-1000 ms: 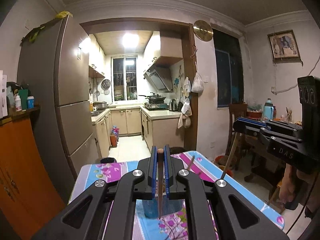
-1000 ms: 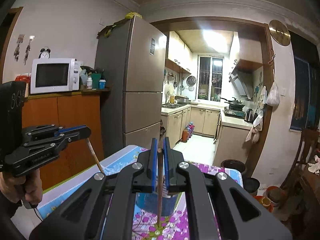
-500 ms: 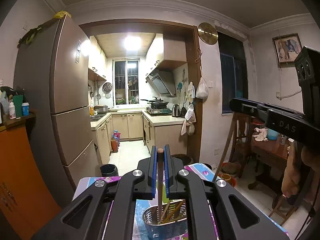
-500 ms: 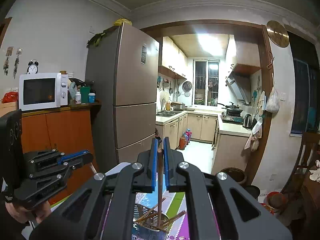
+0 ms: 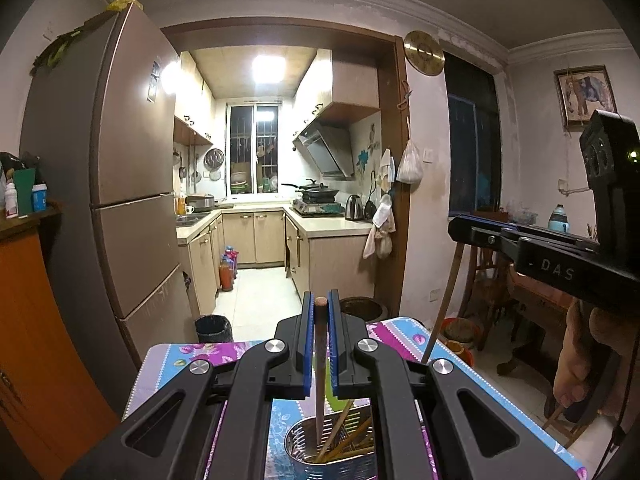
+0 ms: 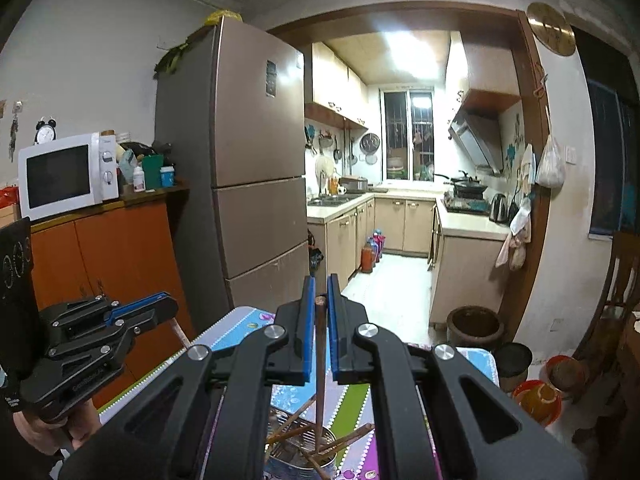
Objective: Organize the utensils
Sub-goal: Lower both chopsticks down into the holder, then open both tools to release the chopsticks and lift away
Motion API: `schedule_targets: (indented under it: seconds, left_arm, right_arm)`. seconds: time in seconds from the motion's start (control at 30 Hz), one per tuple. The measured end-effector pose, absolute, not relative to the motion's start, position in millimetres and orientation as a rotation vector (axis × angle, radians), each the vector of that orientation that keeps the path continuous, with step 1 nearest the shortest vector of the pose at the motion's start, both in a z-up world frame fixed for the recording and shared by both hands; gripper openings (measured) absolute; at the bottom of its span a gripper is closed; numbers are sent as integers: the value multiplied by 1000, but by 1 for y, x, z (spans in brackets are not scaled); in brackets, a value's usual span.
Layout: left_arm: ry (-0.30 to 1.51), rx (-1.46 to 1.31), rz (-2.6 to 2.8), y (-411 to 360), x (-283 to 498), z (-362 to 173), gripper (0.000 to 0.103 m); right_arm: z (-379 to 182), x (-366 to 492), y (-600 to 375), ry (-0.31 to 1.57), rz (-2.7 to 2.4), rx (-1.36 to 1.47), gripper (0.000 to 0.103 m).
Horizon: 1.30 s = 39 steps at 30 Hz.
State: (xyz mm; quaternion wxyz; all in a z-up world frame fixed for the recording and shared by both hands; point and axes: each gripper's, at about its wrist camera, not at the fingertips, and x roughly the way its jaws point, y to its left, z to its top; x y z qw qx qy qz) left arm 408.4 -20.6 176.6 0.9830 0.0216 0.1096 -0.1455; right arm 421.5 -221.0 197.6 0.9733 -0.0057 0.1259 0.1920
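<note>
My left gripper (image 5: 320,300) is shut on a brown chopstick (image 5: 319,360) that it holds upright. The stick's lower end hangs over the mouth of a metal utensil holder (image 5: 296,446) with several chopsticks leaning inside. My right gripper (image 6: 319,280) is shut on a second upright chopstick (image 6: 320,360), its tip over the same holder (image 6: 330,438). Each view shows the other gripper alongside: the right gripper (image 5: 460,230) with its slanting chopstick (image 5: 444,304), and the left gripper (image 6: 168,306) with its chopstick (image 6: 180,332). I cannot tell whether either tip is inside the holder.
The holder stands on a table with a flowered cloth (image 5: 180,360), whose far edge is close ahead. Beyond it are a tall fridge (image 6: 248,180), an orange cabinet (image 6: 112,256) with a microwave (image 6: 64,174), bins on the floor (image 6: 474,326) and wooden furniture (image 5: 532,292) at the right.
Both grippers have moved forward across the table with their chopsticks. The holder, earlier mostly hidden under the jaws, now shows its open mouth right below both sticks.
</note>
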Motion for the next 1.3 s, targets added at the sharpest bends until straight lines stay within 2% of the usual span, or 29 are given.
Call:
schedule_targets:
  seconds: [1.17, 1.23, 1.27, 1.3]
  left_arm:
    - [315, 56, -280, -36, 454, 135, 8]
    - [326, 55, -276, -36, 457, 133, 14]
    - [327, 55, -272, -36, 458, 133, 28]
    - [324, 52, -268, -34, 458, 132, 38]
  right_arm:
    - [152, 456, -209, 357, 414, 4, 5]
    - [152, 457, -209, 359, 414, 7, 7]
    - [152, 457, -209, 358, 410, 10, 10]
    - [152, 456, -210, 353, 407, 17, 20]
